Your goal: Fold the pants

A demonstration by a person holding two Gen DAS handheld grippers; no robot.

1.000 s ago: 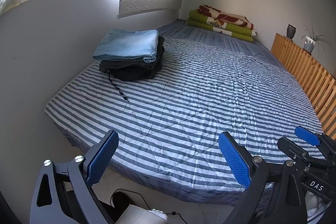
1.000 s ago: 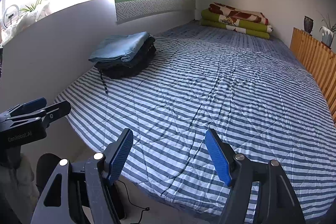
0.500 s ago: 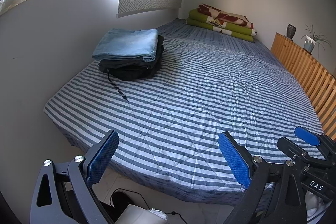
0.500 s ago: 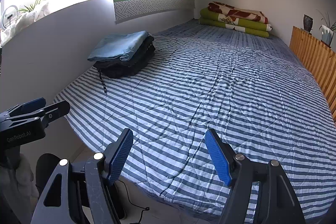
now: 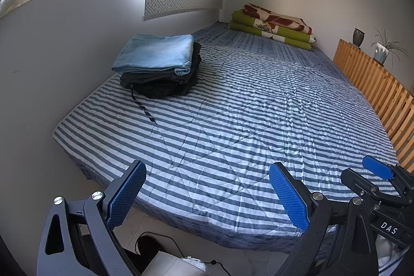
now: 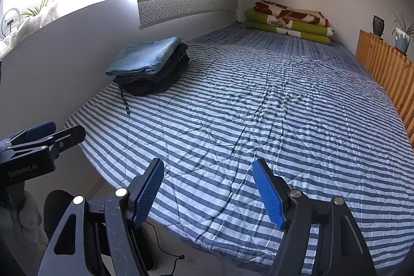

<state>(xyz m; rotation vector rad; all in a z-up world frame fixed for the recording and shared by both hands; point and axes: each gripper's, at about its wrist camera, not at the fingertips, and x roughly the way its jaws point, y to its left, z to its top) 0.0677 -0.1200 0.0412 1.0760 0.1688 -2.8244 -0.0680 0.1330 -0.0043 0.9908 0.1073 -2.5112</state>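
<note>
- Task item: the pants lie as a folded stack point(image 5: 157, 66) at the far left of the bed point(image 5: 258, 120), close to the wall point(image 5: 64, 56) — light blue pair point(image 6: 145, 56) on top, dark pairs point(image 6: 152, 83) beneath. A dark drawstring point(image 5: 142, 106) trails from the lowest pair onto the striped cover.
- No unfolded pair shows on the bed in either wrist view; the near and middle cover is bare of clothing.
- Left gripper point(image 5: 207, 194): I read its jaws as standing apart with nothing between them; it hovers over the near edge of the bed, well apart from the stack.
- Right gripper point(image 6: 208, 192): jaws likewise apart and empty, hovering just beside the left one, over the same near edge.
- Step in hand, as I judge it: between garments — either the stack is complete or a further pair must be fetched from outside the views.
- Next move, as I judge it: if another pair is due, I must bring it onto the open cover and spread it flat before any fold; both grippers are free for that.
- Background: folded blankets point(image 5: 274, 26) at the far end, wooden rail point(image 5: 375, 89) along the right side.
</note>
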